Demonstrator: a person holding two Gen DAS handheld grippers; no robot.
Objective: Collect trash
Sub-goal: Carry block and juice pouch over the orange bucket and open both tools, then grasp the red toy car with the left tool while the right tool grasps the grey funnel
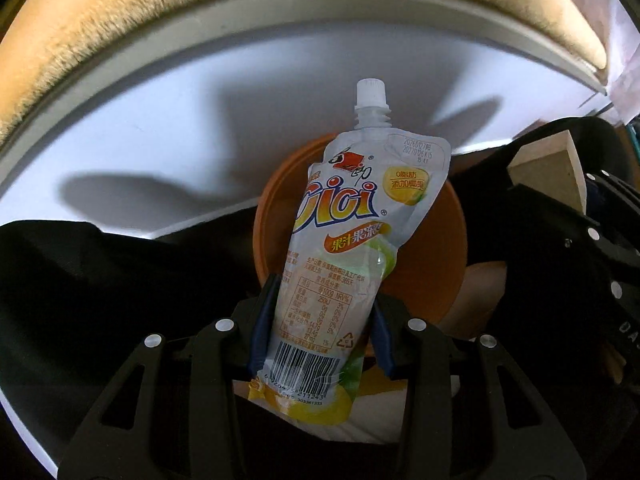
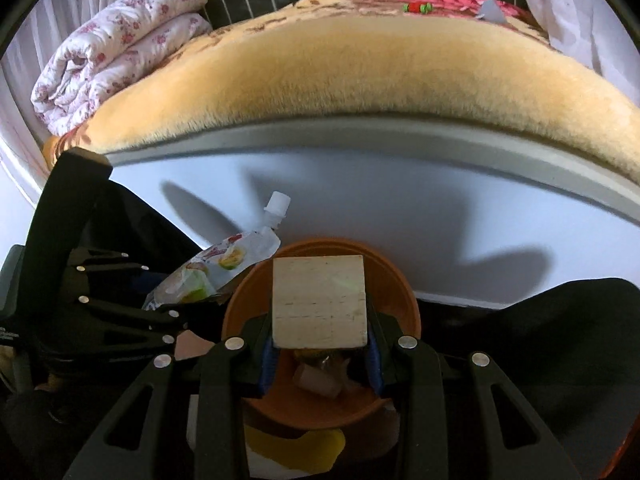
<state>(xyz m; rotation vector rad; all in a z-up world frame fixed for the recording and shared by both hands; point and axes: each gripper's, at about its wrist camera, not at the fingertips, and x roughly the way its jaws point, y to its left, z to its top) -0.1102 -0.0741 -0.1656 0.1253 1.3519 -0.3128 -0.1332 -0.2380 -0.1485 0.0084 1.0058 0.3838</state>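
My left gripper (image 1: pixel 320 320) is shut on a white and yellow juice jelly pouch (image 1: pixel 344 248) with a white spout cap, held upright above an orange bowl (image 1: pixel 432 264). My right gripper (image 2: pixel 320 344) is shut on a pale wooden block (image 2: pixel 319 302), held over the same orange bowl (image 2: pixel 404 300). Small scraps (image 2: pixel 320 378) lie inside the bowl. The pouch also shows in the right wrist view (image 2: pixel 224 268), at the left with the left gripper (image 2: pixel 160 320). The block and right gripper show at the right of the left wrist view (image 1: pixel 548 176).
The bowl sits on a white table (image 2: pixel 400 208) beside a bed with a tan plush blanket (image 2: pixel 340 80) and a folded floral quilt (image 2: pixel 116 48). Black fabric (image 2: pixel 560 320) lies on the table around the bowl. A yellow and white object (image 2: pixel 296 448) lies below the bowl.
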